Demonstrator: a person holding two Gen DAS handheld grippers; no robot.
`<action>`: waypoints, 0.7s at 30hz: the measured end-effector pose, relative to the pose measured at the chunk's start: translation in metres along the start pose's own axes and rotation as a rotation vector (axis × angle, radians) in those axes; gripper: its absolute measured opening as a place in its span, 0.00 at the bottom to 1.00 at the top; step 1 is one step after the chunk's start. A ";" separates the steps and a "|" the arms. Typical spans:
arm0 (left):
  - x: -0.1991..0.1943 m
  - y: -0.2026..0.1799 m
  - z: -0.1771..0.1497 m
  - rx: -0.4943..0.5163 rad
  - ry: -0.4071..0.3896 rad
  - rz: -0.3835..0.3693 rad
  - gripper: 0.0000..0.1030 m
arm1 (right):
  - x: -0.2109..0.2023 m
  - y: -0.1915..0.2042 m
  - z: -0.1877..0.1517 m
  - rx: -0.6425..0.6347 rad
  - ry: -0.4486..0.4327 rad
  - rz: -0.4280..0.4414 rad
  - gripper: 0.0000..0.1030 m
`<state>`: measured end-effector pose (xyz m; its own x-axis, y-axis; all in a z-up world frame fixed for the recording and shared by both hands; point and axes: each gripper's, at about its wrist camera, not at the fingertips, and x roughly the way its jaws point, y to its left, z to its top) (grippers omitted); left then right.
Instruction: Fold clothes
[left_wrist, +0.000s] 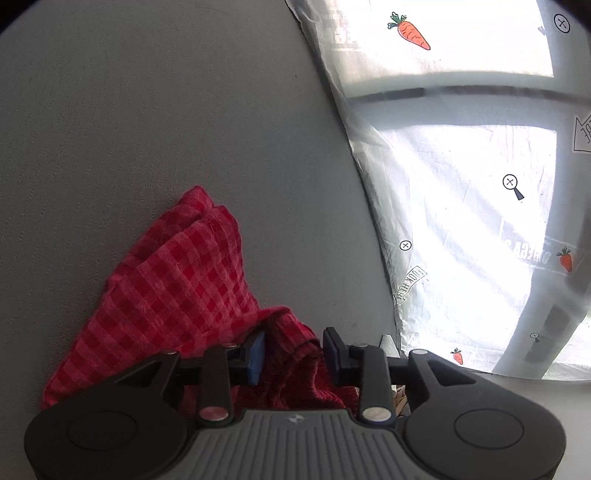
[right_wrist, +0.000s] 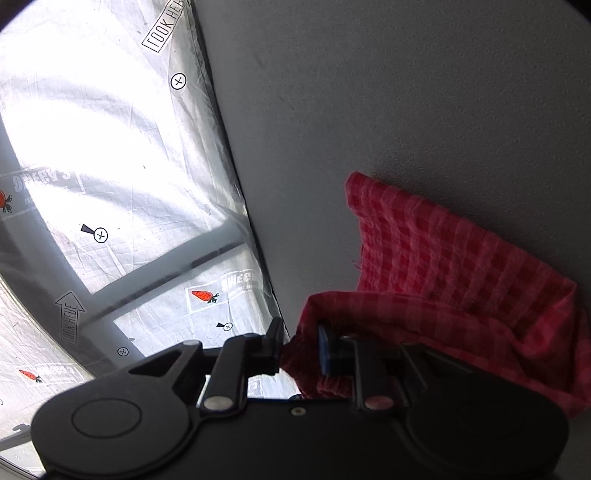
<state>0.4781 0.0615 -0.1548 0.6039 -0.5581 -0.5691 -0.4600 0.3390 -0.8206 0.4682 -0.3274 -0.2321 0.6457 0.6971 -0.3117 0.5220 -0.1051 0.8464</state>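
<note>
hand-held gripper (right_wrist: 301, 350), pads cloth-hidden (right_wrist: 461, 266)

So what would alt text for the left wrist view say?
The left gripper holds a bunched fold of red checked cloth between its blue pads, against a grey wall. A sunlit carrot-print curtain hangs to the right.
</note>
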 end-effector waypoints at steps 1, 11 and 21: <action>-0.003 -0.001 0.000 0.013 -0.017 -0.004 0.42 | 0.000 0.001 0.000 -0.010 -0.002 -0.002 0.27; -0.024 -0.029 -0.012 0.342 -0.111 0.138 0.52 | -0.012 0.024 -0.013 -0.302 -0.051 -0.108 0.27; -0.008 -0.018 -0.044 0.611 -0.034 0.388 0.52 | 0.023 0.061 -0.067 -1.123 -0.059 -0.518 0.23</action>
<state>0.4527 0.0266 -0.1329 0.4952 -0.2914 -0.8185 -0.2052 0.8762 -0.4361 0.4771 -0.2701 -0.1586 0.5448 0.4395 -0.7141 -0.0253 0.8599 0.5099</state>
